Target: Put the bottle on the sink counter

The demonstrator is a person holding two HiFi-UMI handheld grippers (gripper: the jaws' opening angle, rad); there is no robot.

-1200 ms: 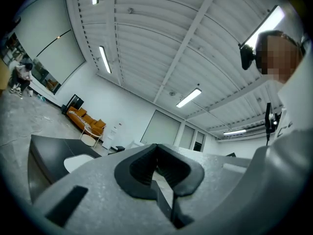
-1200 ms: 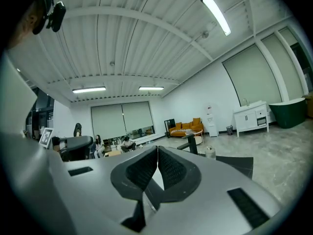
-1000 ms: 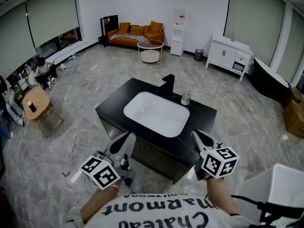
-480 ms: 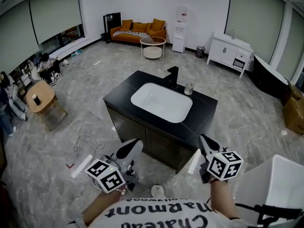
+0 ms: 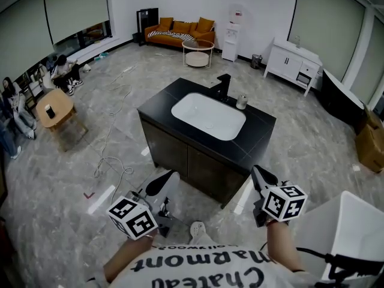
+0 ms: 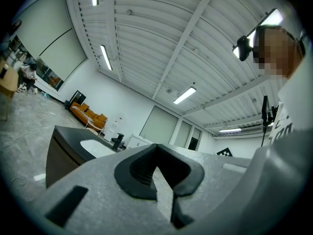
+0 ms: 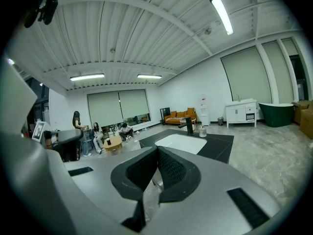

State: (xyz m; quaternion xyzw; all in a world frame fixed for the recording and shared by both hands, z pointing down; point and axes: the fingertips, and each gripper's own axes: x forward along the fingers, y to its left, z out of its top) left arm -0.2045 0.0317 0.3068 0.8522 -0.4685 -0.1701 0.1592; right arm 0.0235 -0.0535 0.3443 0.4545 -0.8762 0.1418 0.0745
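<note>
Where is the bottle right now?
In the head view, the bottle stands on the black sink counter, just right of the faucet, behind the white basin.

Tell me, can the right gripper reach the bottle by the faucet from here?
Probably not: the bottle stands on the far side of the counter, and the right gripper hangs short of the near edge, jaws shut.

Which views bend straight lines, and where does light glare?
Head view: wide-angle lens curves the walls near the edges; light is even, the white sink basin brightest. Left gripper view: fisheye with black round border, ceiling strip light blown out. Right gripper view: same border, glaring ceiling lamp.
</note>
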